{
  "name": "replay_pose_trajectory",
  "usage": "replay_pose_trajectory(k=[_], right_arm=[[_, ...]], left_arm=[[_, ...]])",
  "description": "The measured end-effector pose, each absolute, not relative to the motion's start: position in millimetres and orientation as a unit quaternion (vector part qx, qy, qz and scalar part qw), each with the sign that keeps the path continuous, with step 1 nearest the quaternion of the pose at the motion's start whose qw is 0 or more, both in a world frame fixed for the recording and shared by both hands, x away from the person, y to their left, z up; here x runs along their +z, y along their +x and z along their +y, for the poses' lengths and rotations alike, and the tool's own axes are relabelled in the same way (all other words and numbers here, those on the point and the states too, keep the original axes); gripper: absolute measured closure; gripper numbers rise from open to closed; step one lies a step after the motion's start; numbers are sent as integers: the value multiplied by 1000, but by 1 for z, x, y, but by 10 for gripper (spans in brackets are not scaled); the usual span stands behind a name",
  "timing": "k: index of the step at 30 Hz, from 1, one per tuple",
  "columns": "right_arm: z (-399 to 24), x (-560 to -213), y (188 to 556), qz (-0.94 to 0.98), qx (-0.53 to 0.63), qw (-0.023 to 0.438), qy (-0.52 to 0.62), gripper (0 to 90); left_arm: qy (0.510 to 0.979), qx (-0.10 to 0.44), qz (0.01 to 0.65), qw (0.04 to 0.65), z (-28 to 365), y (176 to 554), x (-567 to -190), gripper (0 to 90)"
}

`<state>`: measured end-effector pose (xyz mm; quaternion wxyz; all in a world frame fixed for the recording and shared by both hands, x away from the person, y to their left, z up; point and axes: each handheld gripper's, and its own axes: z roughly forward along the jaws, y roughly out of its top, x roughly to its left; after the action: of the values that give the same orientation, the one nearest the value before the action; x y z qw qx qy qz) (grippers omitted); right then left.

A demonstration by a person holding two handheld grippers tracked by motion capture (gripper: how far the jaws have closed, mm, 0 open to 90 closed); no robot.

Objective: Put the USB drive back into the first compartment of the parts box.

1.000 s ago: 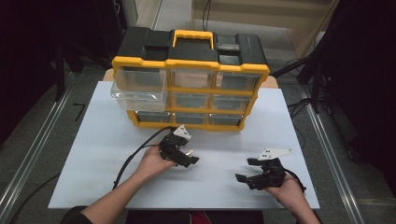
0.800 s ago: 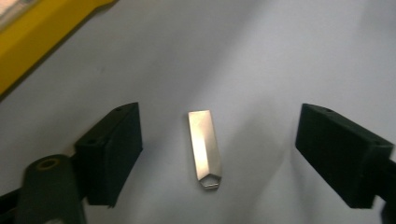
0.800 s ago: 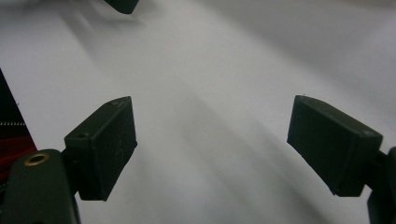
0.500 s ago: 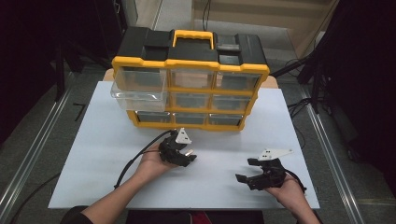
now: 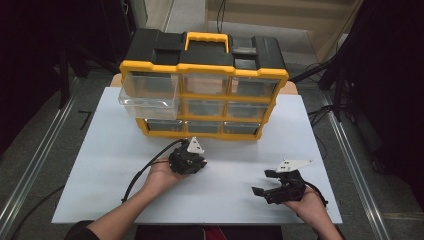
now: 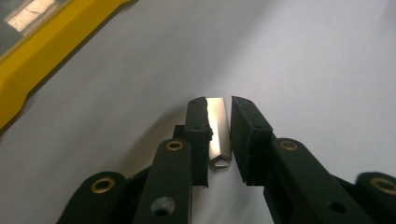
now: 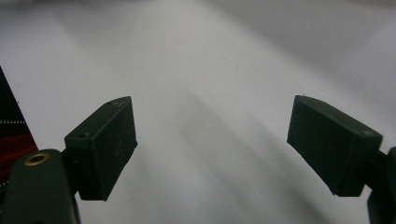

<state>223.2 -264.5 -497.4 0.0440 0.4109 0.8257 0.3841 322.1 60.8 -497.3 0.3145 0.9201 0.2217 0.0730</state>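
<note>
Since a second ago: your left gripper [image 6: 219,135] has just closed its fingers [image 6: 198,126] on the metal piece [image 6: 218,135].
Metal piece: low over the white counter [image 5: 100,170], near the yellow organizer [image 5: 202,95].
Right gripper [image 5: 272,186]: fingers spread wide, grasping nothing, unmoved.
Hard to see: metal piece's lower end, hidden between the fingers.
</note>
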Motion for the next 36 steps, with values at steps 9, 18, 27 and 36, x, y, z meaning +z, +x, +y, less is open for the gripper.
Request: replay_pose_trajectory(k=[9, 18, 27, 36], right_arm=[[-264, -498, 223, 826, 386, 43, 409, 138], [-264, -498, 223, 826, 386, 41, 408, 138], [-263, -498, 223, 827, 386, 40, 406, 138], [-263, -497, 223, 828, 386, 40, 405, 138]], left_arm=[[921, 59, 218, 318, 63, 326, -497, 798], [914, 37, 223, 336, 69, 331, -490, 798], [914, 15, 218, 343, 76, 331, -480, 797], [920, -2, 188, 343, 81, 326, -470, 797]])
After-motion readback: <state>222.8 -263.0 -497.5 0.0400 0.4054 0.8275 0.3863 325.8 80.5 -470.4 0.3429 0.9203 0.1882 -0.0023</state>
